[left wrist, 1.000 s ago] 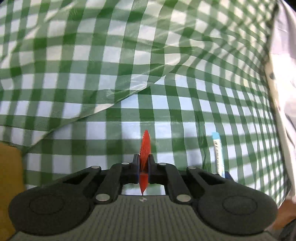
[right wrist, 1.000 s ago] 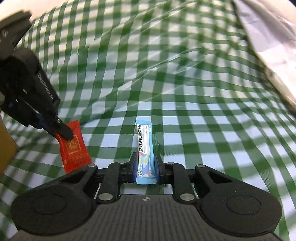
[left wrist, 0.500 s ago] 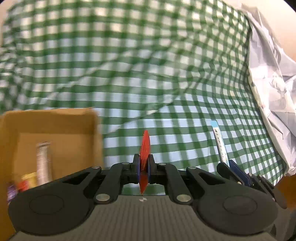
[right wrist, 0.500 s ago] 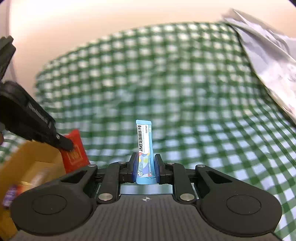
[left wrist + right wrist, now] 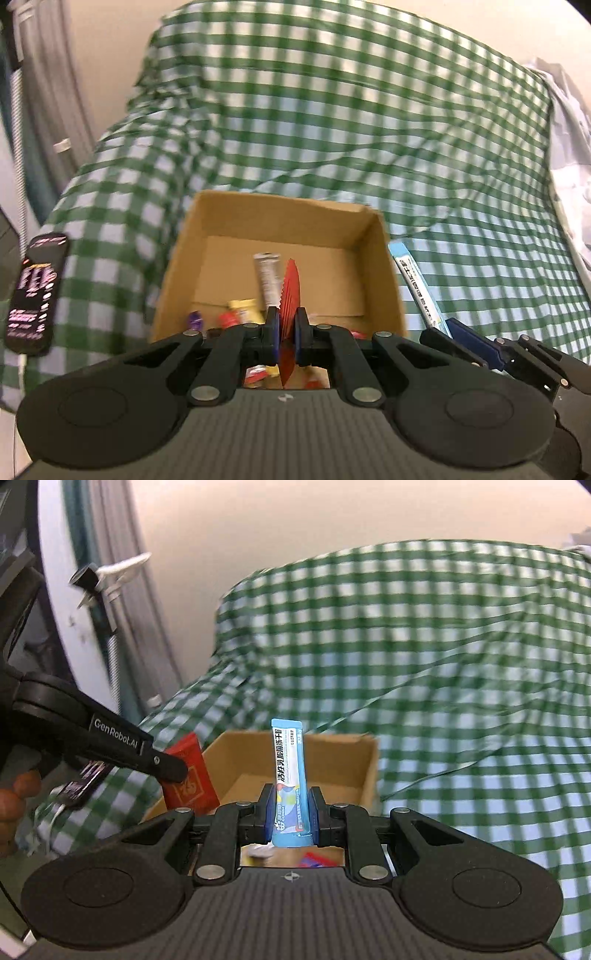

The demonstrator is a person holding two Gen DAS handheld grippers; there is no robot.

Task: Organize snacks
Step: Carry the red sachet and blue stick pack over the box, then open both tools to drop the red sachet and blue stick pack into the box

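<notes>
Surface: green-and-white checked cloth (image 5: 369,122), rumpled into folds, draped over a raised surface; cream wall behind it. Crumpled white sheet (image 5: 570,155) at the cloth's right edge. Grey curtain (image 5: 122,602) and a white clip-like fitting (image 5: 114,574) at far left in the right wrist view.

Open cardboard box (image 5: 280,218) sits on the cloth, flaps out of sight, walls upright. Inside on its floor: a grey-white stick packet (image 5: 267,277) lying lengthwise, plus small yellow, red and purple wrapped pieces near the front wall, partly hidden behind the gripper linkage. Details blurred.

Black snack packet (image 5: 35,291) with pink print lies on the cloth to the left of the box, near the cloth's edge.

Left gripper (image 5: 286,332): jaws clenched on a thin red sachet (image 5: 290,295), seen edge-on, held above the box interior. The sachet blocks part of the box floor from view.

Right gripper (image 5: 291,812): jaws clamped on the lower end of a blue stick packet (image 5: 288,768), upright, printed face toward the camera. It is held just beside the box's right wall in the left wrist view, apart from the cloth.

Fingers (image 5: 14,797) of the person visible at the left edge, right wrist view.
</notes>
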